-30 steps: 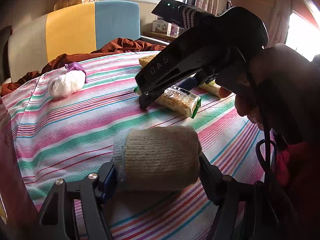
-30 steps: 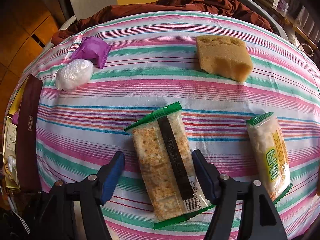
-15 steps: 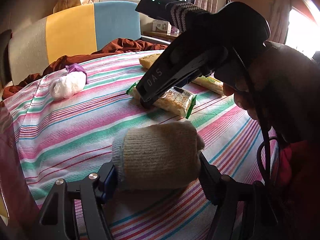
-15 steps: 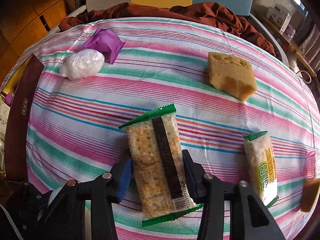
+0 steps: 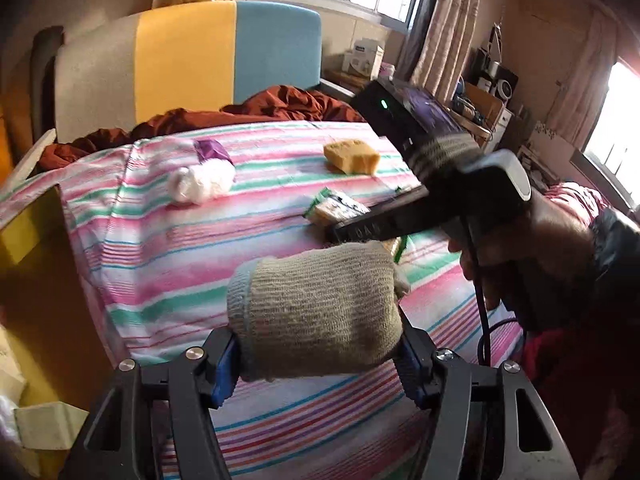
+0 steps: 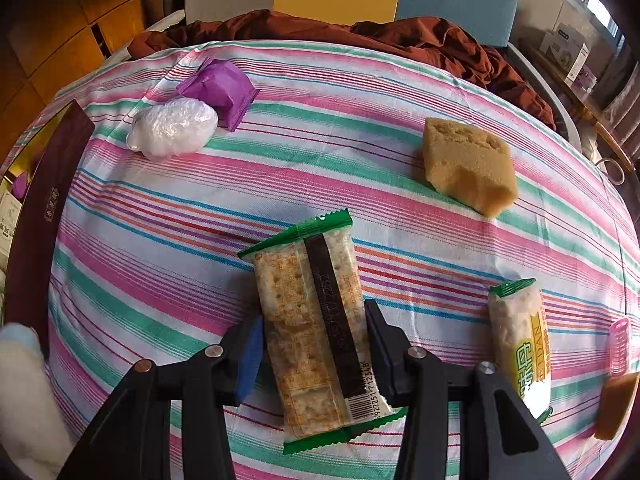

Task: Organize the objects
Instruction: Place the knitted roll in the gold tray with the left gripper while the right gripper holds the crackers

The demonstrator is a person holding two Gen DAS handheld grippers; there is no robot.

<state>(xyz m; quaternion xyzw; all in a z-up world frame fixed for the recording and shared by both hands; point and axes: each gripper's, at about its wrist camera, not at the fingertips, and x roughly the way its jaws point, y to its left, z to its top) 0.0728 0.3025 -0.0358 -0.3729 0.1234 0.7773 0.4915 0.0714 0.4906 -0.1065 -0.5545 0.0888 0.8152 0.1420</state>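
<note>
A beige knitted roll (image 5: 316, 304) sits between the blue pads of my left gripper (image 5: 318, 360), lifted above the striped cloth (image 5: 160, 264). The jaws are still closing on it and the pads press its sides. In the right wrist view, my right gripper (image 6: 314, 348) is shut on a green-edged cracker pack (image 6: 308, 300), gripping its lower half by the long sides. The pack lies on the cloth. The roll's pale end (image 6: 20, 392) shows at the lower left of that view.
On the cloth lie a yellow sponge (image 6: 468, 168), a white plastic bundle (image 6: 172, 128), a purple packet (image 6: 220, 90), a second snack pack (image 6: 520, 340) and a pink roller (image 6: 619, 346). A dark maroon box (image 6: 44, 208) borders the left edge. A brown blanket (image 6: 360, 32) lies behind.
My right gripper's jaws have closed onto the cracker pack. My left gripper has risen and drawn back with the roll, so the cloth's left edge now shows.
</note>
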